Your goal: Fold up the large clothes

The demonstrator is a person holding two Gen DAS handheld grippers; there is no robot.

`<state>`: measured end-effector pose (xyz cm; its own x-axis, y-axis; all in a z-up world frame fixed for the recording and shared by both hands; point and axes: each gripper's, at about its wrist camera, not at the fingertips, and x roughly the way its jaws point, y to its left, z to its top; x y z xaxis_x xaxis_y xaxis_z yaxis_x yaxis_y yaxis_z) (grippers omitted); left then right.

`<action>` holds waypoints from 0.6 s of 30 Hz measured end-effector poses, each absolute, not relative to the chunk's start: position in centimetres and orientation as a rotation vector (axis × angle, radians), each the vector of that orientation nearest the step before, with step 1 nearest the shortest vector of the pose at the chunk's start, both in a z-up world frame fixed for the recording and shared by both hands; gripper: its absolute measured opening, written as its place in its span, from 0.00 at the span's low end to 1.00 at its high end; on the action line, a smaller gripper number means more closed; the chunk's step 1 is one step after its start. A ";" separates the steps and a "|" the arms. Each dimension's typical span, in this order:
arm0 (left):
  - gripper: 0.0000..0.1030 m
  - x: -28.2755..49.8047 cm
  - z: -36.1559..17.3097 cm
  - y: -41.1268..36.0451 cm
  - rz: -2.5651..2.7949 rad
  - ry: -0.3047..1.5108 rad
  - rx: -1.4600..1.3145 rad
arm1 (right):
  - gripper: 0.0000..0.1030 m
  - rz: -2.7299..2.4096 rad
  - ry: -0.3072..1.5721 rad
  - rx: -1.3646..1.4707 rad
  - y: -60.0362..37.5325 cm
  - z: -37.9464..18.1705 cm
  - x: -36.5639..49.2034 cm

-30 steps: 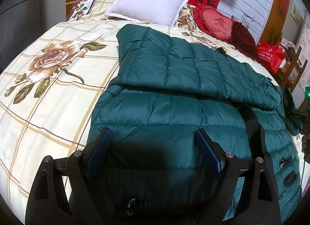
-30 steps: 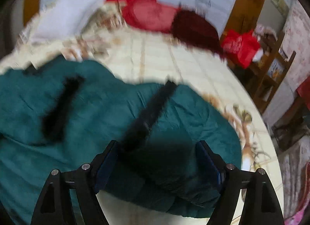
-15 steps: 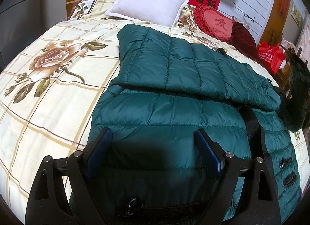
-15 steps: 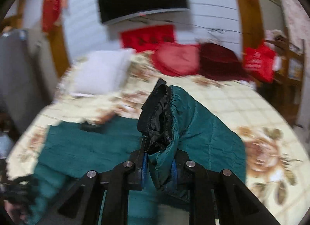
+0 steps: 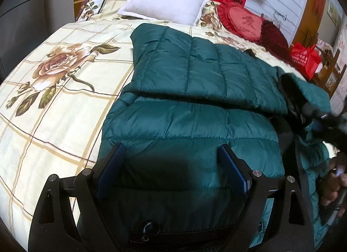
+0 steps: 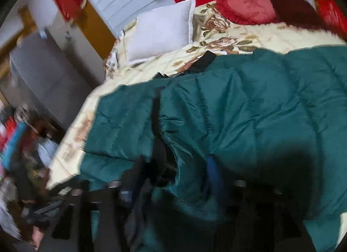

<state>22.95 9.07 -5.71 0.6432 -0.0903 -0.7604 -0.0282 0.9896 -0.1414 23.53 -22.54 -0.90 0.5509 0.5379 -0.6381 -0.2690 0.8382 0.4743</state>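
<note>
two grippers at work on the green jacket (image 5: 190, 108), which is spread across the bed (image 5: 54, 100). the left gripper (image 5: 171, 171) hovers wide open, holding nothing, over the near hem. the right gripper (image 6: 171, 178) has just been opening, jaws parted around the cuff, seemingly to drop the sleeve folded across the body.

one jacket (image 5: 190, 121); three pillows (image 5: 169, 5)

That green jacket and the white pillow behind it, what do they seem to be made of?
The green jacket looks like a thin synthetic shell, perhaps nylon, with a soft sheen over stitched, puffy quilted panels, so probably padded. The white pillow looks like matte woven fabric, possibly cotton; it shows no shine and has a flat sewn border.
</note>
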 end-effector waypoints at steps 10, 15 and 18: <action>0.85 23.5 1.3 3.8 -0.199 0.814 -0.170 | 0.69 -0.033 0.807 0.212 -24.8 2.1 13.7; 0.85 25.3 1.6 -5.0 -0.390 0.860 -0.098 | 0.69 -0.272 0.854 0.302 -28.0 0.2 10.8; 0.85 26.4 1.0 -8.4 -0.424 0.869 -0.096 | 0.69 -0.277 0.870 0.332 -28.9 -0.4 10.8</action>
